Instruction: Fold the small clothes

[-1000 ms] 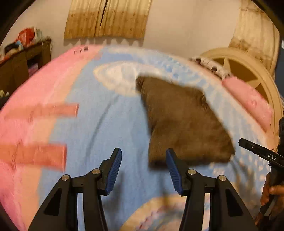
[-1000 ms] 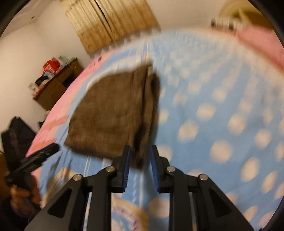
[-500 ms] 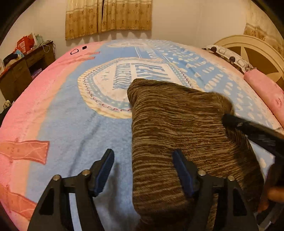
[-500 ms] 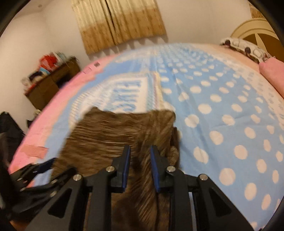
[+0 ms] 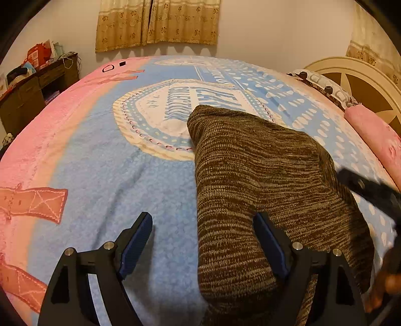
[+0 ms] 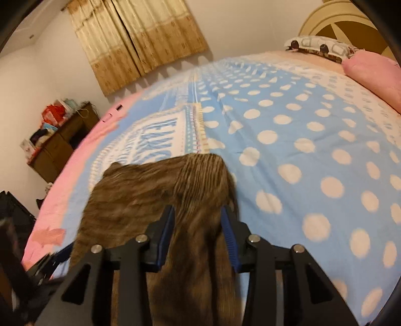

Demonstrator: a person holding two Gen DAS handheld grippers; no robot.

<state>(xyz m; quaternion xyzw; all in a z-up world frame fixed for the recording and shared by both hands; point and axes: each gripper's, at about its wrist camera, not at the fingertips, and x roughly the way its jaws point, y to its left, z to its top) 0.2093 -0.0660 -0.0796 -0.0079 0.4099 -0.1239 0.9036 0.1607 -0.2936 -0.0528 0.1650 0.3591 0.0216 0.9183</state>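
Observation:
A brown knitted garment (image 5: 255, 180) lies folded on the blue and pink bedspread (image 5: 105, 180). My left gripper (image 5: 205, 240) is open, and its right finger (image 5: 269, 245) rests on the garment's near left part. In the right wrist view the garment (image 6: 155, 190) lies between the open fingers of my right gripper (image 6: 198, 230), which stands over its right edge. The right gripper's body shows blurred at the right edge of the left wrist view (image 5: 371, 193).
The bedspread (image 6: 300, 140) has white dots on the right. A pink pillow (image 5: 376, 140) and a patterned pillow (image 5: 323, 85) lie by the cream headboard (image 5: 363, 82). A cluttered wooden desk (image 5: 32, 90) stands left of the bed. Curtains (image 5: 158, 22) hang behind.
The garment was held up in the air by the right gripper and now lies on the bed. The right gripper's jaws have opened wider. Both grippers came down close over the garment.

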